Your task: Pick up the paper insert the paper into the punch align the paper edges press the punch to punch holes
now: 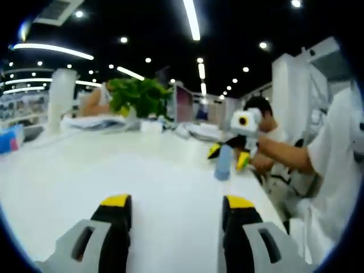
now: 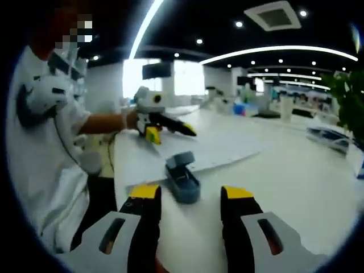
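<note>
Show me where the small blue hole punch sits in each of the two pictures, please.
Left gripper view: the hole punch is a blue shape right of centre, near the white table's right edge.
Right gripper view: it lies low in the middle, just beyond the yellow-tipped jaws, at the paper's near edge.
Shared landmark: the green plant, upper middle there, far right here.

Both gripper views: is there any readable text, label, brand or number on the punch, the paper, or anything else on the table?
None can be read.
Punch: no marking visible.
Paper: looks blank.
Blue and pink item at the table's far edge: too blurred to tell.
Both grippers' yellow-tipped jaws: no lettering.
</note>
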Tool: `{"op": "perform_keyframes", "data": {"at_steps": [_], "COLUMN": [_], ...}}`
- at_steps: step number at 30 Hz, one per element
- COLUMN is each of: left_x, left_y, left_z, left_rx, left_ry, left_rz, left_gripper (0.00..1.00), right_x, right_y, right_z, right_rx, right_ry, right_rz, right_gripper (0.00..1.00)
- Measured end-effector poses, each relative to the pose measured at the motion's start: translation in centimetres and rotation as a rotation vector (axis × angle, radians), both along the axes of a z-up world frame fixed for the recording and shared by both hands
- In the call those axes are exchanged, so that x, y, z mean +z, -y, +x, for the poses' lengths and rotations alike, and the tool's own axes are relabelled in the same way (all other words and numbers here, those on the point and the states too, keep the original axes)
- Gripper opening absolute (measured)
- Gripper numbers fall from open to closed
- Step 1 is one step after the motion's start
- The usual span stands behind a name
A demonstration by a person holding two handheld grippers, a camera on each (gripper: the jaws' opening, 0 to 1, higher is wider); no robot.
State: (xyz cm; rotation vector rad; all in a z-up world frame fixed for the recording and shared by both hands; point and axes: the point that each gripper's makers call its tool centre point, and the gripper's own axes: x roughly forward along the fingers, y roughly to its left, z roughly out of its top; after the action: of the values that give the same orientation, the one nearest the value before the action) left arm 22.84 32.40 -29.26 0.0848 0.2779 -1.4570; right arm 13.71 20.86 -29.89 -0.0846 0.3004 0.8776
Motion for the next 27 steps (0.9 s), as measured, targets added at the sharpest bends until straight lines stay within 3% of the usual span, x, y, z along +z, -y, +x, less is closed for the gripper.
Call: {"op": "perform_keyframes", "data": {"at_steps": [8, 15, 27], "left_x": [-1.0, -0.8, -0.9], "left_y": [0.2, 0.1, 0.2], "left_z": [-0.3, 0.0, 0.3], "left_rx": [-0.005, -0.002, 0.006], "left_ry": [0.045, 0.038, 0.057], "left_rz": [0.053, 0.048, 0.057], "left_gripper": [0.63, 0.62, 0.62], "right_x": [-0.6, -0.4, 0.0], "right_y": [-0.9, -1.7, -2.2], "right_z": [0.1, -0.3, -1.1], "right_rx": [0.083, 0.150, 0.223], "right_ry": [-0.009, -0.008, 0.024], "right_rz": [0.002, 0.010, -0.023], "right_gripper": [0.39, 0.23, 0.22]}}
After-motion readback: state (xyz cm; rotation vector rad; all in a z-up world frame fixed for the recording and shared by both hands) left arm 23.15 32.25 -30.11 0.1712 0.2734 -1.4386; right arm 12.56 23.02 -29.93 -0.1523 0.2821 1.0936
